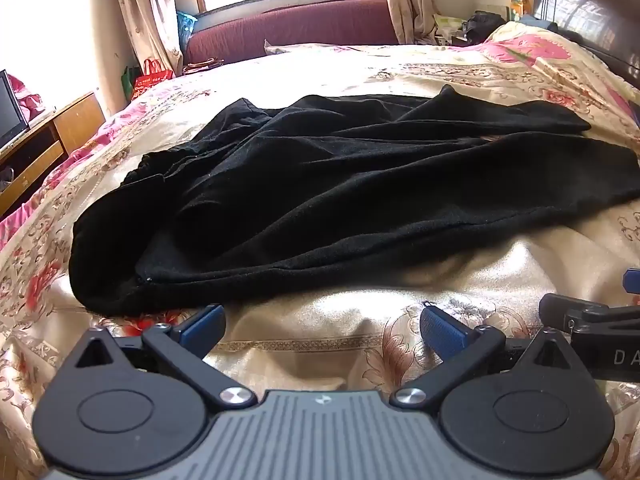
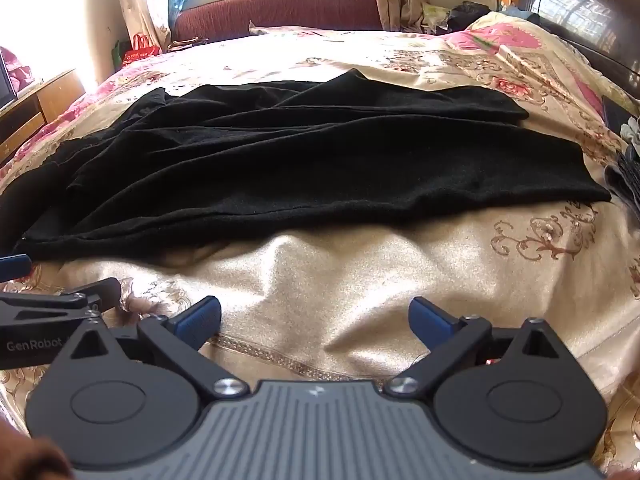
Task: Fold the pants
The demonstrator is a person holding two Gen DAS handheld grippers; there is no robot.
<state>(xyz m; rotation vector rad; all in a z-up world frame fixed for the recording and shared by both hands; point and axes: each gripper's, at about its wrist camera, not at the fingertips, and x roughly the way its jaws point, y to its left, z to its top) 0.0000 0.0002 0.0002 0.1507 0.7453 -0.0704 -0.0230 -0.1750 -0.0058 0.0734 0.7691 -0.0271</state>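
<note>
Black pants (image 1: 340, 184) lie spread sideways on the floral bedspread (image 1: 360, 344), waistband at the left, legs running right, one leg lying over the other with wrinkles. They also show in the right wrist view (image 2: 304, 168). My left gripper (image 1: 322, 326) is open and empty, hovering over the bedspread just short of the pants' near edge. My right gripper (image 2: 314, 320) is open and empty, beside the left one, also short of the near edge. Each gripper shows at the other view's edge: the right gripper (image 1: 592, 316) and the left gripper (image 2: 60, 300).
A dark wooden headboard (image 1: 592, 12) stands at the right with a pink floral pillow (image 1: 528, 48). A maroon sofa (image 1: 296, 28) sits under the window beyond the bed. A wooden cabinet (image 1: 44, 140) with a screen is at the left. Dark items (image 2: 628, 172) lie at the bed's right edge.
</note>
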